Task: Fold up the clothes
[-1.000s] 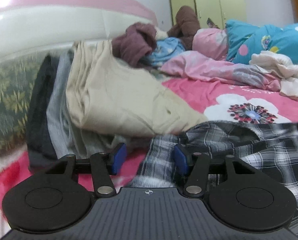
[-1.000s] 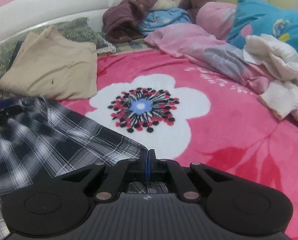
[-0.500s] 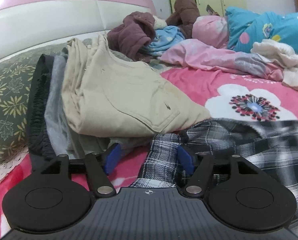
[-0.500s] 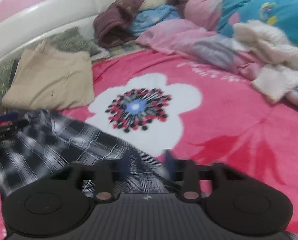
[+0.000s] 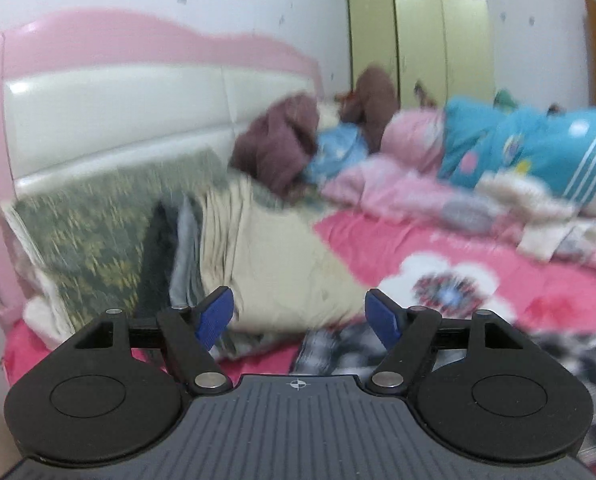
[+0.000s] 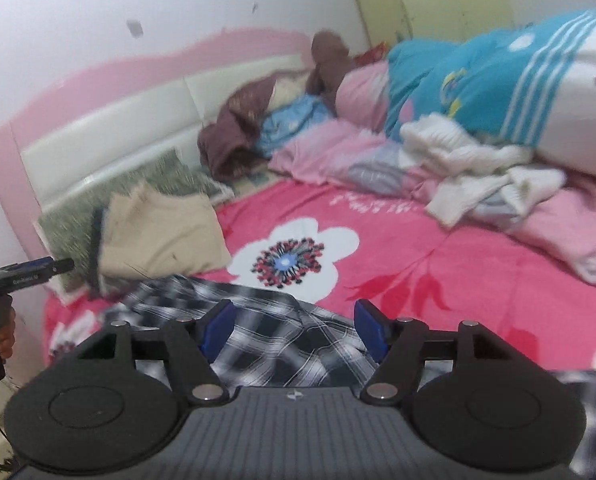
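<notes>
i am holding my left gripper (image 5: 300, 312) up off the bed, its blue pads spread wide and gripping nothing. in its blurred view the green patterned pillow (image 5: 86, 224) is leaning on the white and pink headboard (image 5: 118, 108) at about ten o'clock, and the stack of folded clothes (image 5: 274, 264), beige on top with grey and dark layers at its left edge, is sitting at twelve o'clock just beyond the pads. the plaid shirt (image 5: 338, 350) is lying low on the pink floral blanket (image 5: 558, 304), from between the pads out toward four o'clock. a heap of brown, blue and pink bedding (image 5: 330, 148) is piled at one o'clock.

i am holding my right gripper (image 6: 292, 326) with its jaws wide apart too, empty, hovering over the plaid shirt (image 6: 274, 340), which is spreading flat on the blanket from nine o'clock under the pads toward five o'clock. at nine o'clock my left hand (image 6: 0, 334) is grasping the other gripper's handle. the folded stack (image 6: 162, 236) is resting at eleven o'clock, touching the shirt's far edge, and white knitwear (image 6: 478, 172) is lying crumpled at two o'clock.
</notes>
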`<state>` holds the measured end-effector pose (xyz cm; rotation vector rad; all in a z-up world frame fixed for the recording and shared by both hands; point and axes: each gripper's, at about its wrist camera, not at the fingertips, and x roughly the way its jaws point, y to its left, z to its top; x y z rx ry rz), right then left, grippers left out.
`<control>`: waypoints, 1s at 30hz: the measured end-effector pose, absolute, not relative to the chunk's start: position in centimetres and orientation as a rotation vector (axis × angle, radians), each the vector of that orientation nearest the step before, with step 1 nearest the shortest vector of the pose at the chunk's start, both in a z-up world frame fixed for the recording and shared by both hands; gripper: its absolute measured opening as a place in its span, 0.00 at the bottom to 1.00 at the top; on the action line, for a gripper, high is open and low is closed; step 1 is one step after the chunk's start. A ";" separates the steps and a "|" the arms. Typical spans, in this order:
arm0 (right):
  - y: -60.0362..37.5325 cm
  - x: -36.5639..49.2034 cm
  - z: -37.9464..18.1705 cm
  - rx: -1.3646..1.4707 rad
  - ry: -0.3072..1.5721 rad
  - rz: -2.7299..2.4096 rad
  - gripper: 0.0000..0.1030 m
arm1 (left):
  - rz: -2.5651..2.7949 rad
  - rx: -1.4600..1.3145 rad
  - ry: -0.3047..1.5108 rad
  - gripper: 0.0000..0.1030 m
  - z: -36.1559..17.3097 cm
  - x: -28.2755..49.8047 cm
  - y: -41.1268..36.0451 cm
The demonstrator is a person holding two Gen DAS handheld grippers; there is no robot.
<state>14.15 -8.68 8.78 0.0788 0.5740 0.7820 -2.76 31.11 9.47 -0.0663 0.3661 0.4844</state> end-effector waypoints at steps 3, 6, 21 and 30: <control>-10.9 11.1 10.8 0.097 0.527 0.791 0.70 | 0.460 -0.084 0.294 0.75 13.3 -5.0 28.9; -13.0 8.1 12.5 0.113 0.481 0.807 0.70 | 0.431 -0.084 0.239 0.75 17.1 -6.6 25.8; -20.0 -3.6 15.1 0.142 0.324 0.813 0.72 | 0.137 -0.149 0.160 0.89 20.5 -14.1 13.4; -19.1 -2.3 12.8 0.063 0.385 0.715 0.72 | 0.144 -0.384 0.225 0.81 6.8 -8.9 13.5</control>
